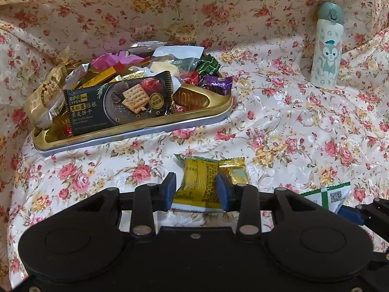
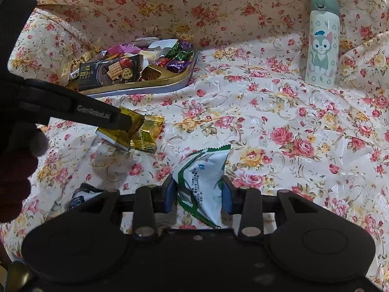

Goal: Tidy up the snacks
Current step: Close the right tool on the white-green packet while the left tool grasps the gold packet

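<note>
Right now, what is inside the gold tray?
The gold tray holds a heap of wrapped snacks: a black cracker packet on top, a purple candy and a green candy. Whatever lies beneath the heap is covered.

1. My left wrist view sits low over the floral cloth [image 1: 279,126], looking forward along its claw [image 1: 195,188] toward the snack tray [image 1: 136,135].
2. My right wrist view faces the same way from just beside it, a little farther back from the tray [image 2: 145,88].
3. Both share the tray, the cat bottle [image 1: 327,46] [image 2: 322,39] and the cloth.
</note>
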Tool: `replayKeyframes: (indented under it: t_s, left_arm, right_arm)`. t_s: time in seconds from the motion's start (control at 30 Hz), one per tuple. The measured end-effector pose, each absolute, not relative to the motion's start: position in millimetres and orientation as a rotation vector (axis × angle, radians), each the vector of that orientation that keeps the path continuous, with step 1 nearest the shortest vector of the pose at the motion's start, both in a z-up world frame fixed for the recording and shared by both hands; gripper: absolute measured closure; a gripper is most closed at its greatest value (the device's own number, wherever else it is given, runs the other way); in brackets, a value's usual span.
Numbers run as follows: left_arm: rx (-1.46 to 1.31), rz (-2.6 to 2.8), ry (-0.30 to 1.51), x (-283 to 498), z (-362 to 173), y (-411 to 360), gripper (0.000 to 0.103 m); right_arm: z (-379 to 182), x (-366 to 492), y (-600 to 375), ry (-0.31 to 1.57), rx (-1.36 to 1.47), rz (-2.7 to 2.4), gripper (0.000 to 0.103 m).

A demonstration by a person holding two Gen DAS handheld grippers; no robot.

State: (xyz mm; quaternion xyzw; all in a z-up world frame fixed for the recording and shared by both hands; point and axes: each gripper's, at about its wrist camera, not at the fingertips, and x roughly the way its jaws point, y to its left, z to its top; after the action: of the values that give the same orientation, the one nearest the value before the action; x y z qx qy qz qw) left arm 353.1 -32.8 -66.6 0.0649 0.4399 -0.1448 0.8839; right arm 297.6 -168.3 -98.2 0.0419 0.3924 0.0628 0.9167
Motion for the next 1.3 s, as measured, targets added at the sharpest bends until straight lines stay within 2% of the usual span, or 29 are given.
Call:
replayKeyframes:
  t_s: [0.53, 1.3]
  left_arm:
    - [0.149, -0.281, 0.903, 360, -70, -30, 0.046]
    - [0.088, -0.242, 0.945, 374, -79, -27, 0.048]
  right_arm:
    - [-99, 299, -169, 0.812, 0.091, 0.132, 0.063]
    - [-100, 300, -168, 0.809, 0.088, 0.133, 0.063]
